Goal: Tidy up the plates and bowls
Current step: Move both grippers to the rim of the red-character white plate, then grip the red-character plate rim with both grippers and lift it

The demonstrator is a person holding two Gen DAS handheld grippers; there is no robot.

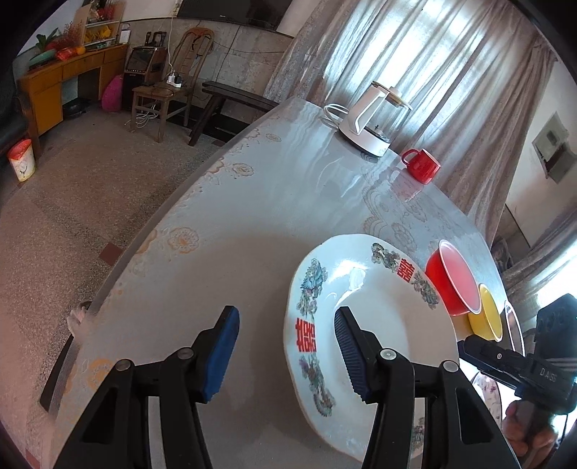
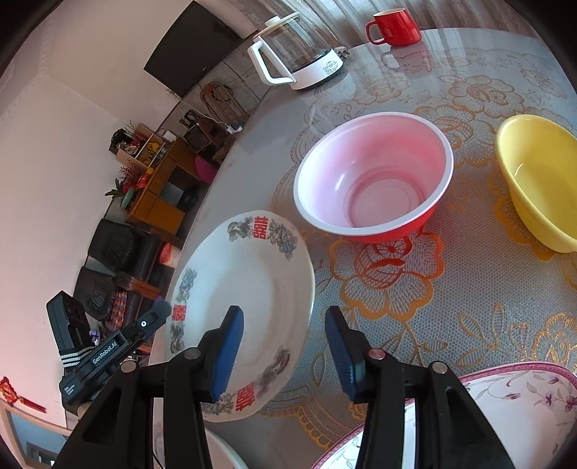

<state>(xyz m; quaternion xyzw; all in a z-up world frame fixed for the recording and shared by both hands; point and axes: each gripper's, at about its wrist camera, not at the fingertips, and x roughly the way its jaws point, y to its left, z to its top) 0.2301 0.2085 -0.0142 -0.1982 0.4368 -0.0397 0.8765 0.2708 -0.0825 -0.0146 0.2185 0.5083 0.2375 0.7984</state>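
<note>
Blue pads of the left gripper (image 1: 286, 355) fill the frame's bottom, jaws apart, straddling the near rim of the white plate (image 1: 375, 306) w/o touching; prob. lining up a rim pinch. Right gripper (image 2: 285, 355) likewise apart over the plate's opposite edge, nothing held. Red bowl (image 2: 375, 180) & yellow bowl (image 2: 537, 180) sit upper right, unstacked; a floral plate (image 2: 519, 400) lower right. Table (image 2: 450, 306) has a lace-pattern cover; kettle (image 2: 295, 54) & red mug (image 2: 395, 27) at top. Curtains (image 1: 432, 72) behind.
</note>
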